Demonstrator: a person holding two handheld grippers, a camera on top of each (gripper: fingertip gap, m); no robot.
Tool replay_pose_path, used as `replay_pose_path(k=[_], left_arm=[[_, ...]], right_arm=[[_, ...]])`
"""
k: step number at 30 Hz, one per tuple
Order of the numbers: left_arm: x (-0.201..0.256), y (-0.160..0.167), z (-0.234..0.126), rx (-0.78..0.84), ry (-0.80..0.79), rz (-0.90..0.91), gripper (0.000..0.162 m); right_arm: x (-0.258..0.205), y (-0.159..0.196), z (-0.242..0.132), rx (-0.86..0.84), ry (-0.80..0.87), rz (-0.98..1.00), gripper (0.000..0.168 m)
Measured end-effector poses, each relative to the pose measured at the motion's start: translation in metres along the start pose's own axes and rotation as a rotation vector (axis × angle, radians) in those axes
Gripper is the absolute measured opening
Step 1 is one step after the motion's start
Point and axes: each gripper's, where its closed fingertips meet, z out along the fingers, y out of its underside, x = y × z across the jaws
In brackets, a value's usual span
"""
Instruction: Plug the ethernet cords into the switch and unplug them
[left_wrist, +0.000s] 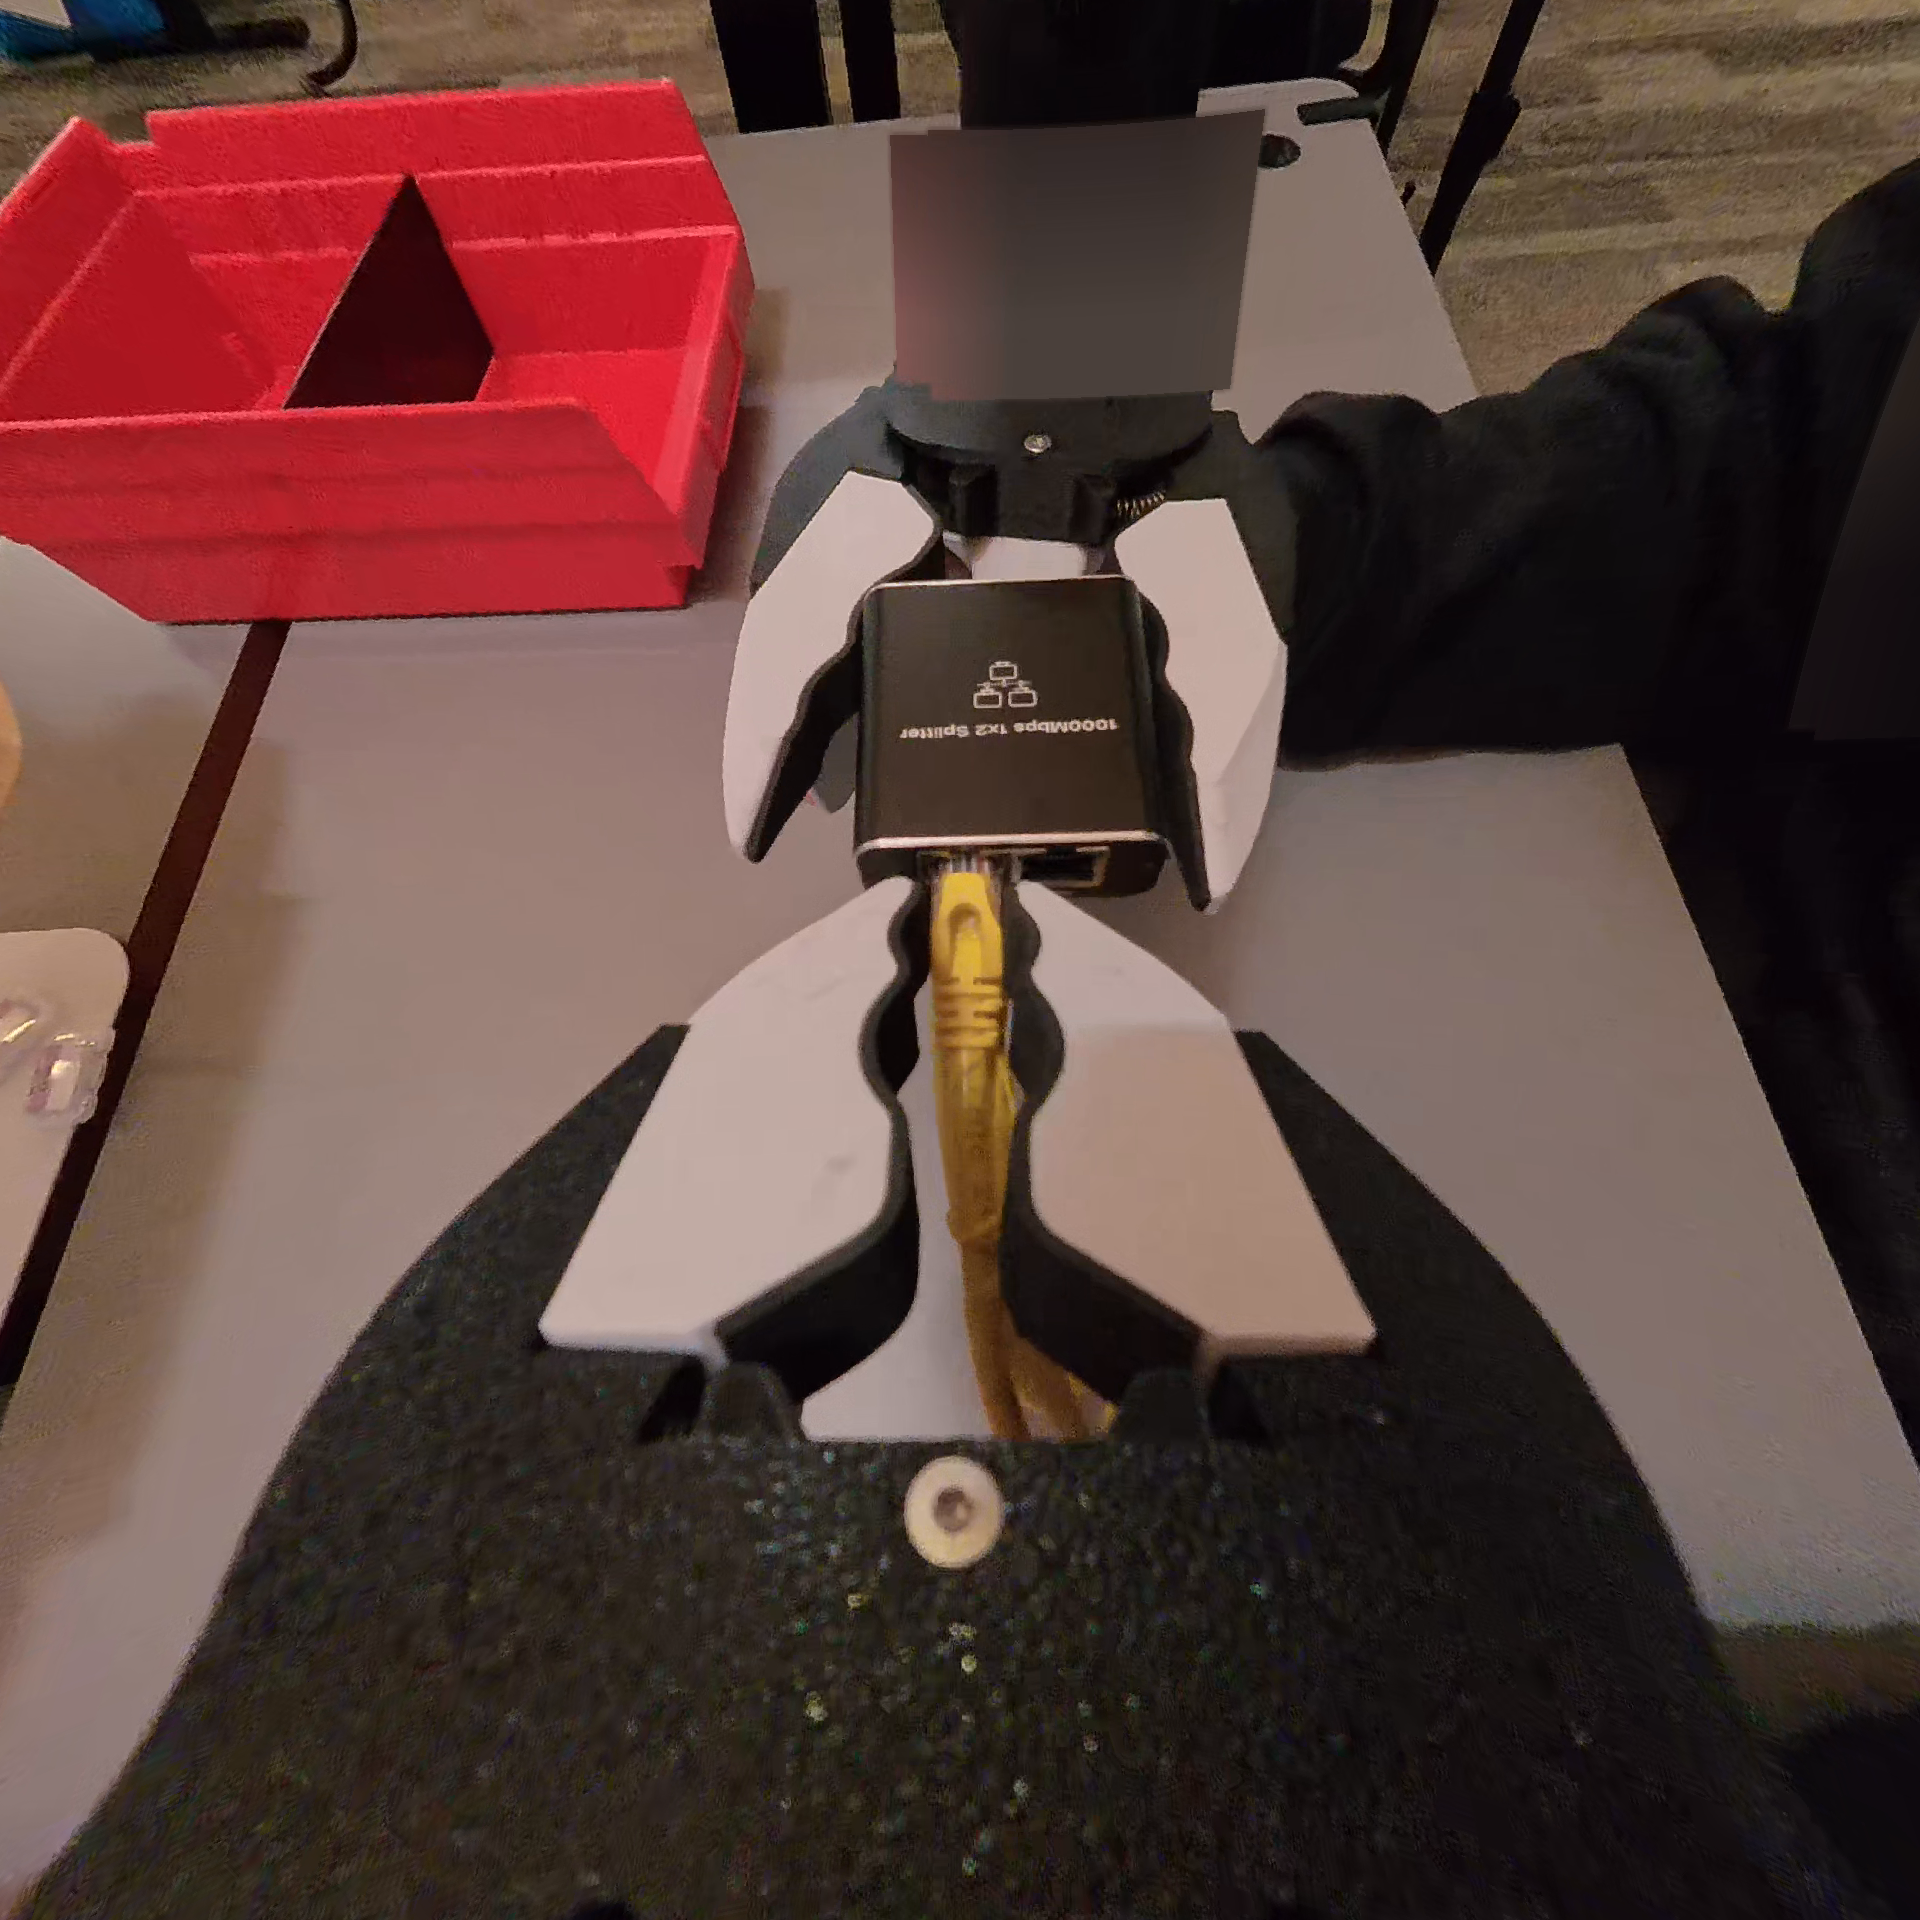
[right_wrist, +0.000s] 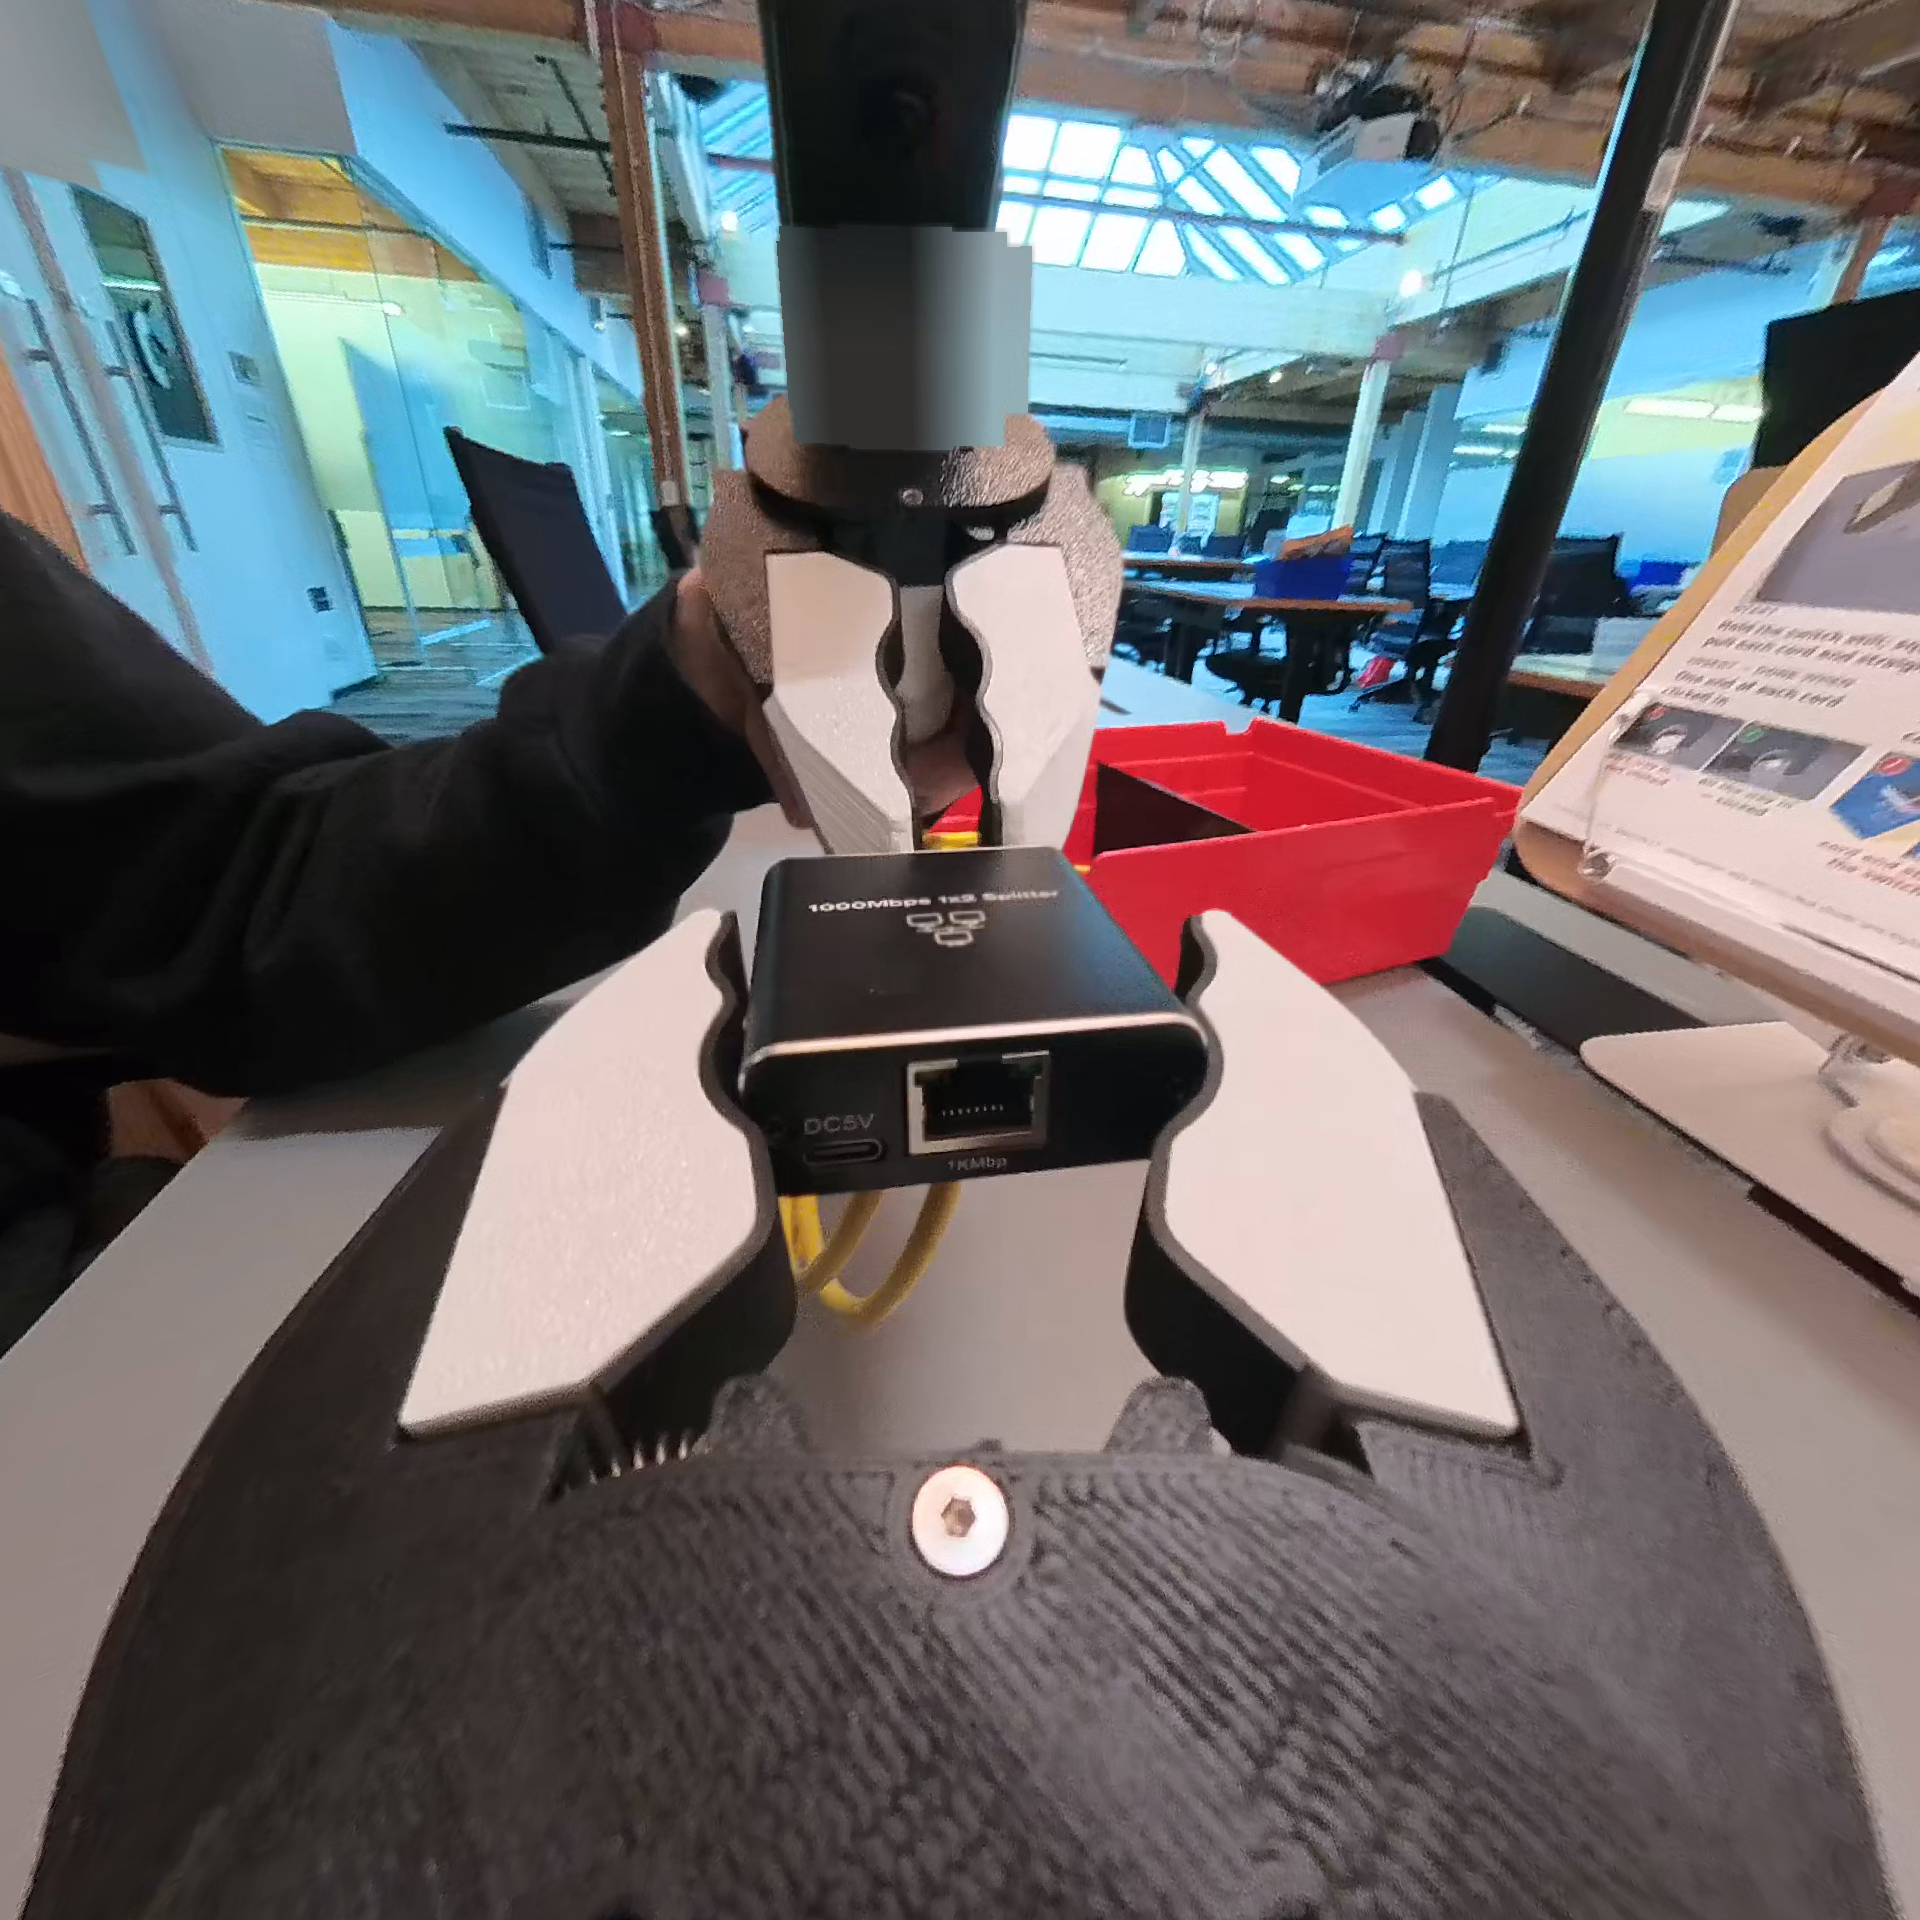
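Note:
In the left wrist view, my left gripper (left_wrist: 961, 914) is shut on the plug end of a yellow ethernet cord (left_wrist: 966, 997). The plug's tip sits in the left port of the black switch (left_wrist: 1003, 717). The port beside it (left_wrist: 1065, 862) is empty. My right gripper (left_wrist: 982, 868) faces me and clamps the switch by its sides. In the right wrist view, my right gripper (right_wrist: 956, 935) is shut on the switch (right_wrist: 956, 987), whose near port (right_wrist: 977, 1107) is empty. My left gripper (right_wrist: 956, 831) is behind the switch, and the yellow cord (right_wrist: 862, 1288) loops below it.
A red divided bin (left_wrist: 364, 343) stands at the back left of the grey table (left_wrist: 468, 831); it also shows in the right wrist view (right_wrist: 1299, 862). An instruction sheet on a clear stand (right_wrist: 1766, 727) is at the right. Black sleeves (left_wrist: 1507, 571) (right_wrist: 312, 831) reach in. Both grippers' tips are close together, under 4 cm apart.

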Motion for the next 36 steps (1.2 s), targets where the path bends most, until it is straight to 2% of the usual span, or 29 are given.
replay_pose_path(k=[3, 11, 16, 28, 33, 36], left_arm=[[0.001, 0.004, -0.001, -0.010, 0.017, -0.010, 0.012], [0.005, 0.006, -0.002, -0.017, 0.056, -0.032, 0.012], [0.003, 0.006, -0.003, -0.016, 0.041, -0.018, 0.012], [-0.005, 0.008, -0.002, -0.022, 0.003, -0.049, 0.012], [-0.005, -0.002, 0.000, 0.037, -0.011, -0.049, 0.013], [-0.009, -0.006, 0.003, 0.077, -0.018, -0.092, 0.023]], right_arm=[[-0.003, 0.001, 0.002, 0.011, -0.030, 0.045, 0.078], [-0.011, 0.002, 0.005, 0.018, -0.066, 0.010, 0.082], [-0.009, 0.006, 0.006, -0.025, -0.041, -0.044, 0.081], [-0.001, 0.009, 0.006, -0.035, 0.010, -0.007, 0.080], [0.000, -0.005, 0.000, 0.046, 0.002, 0.002, 0.080], [0.003, -0.016, -0.006, 0.109, 0.009, 0.018, 0.079]])
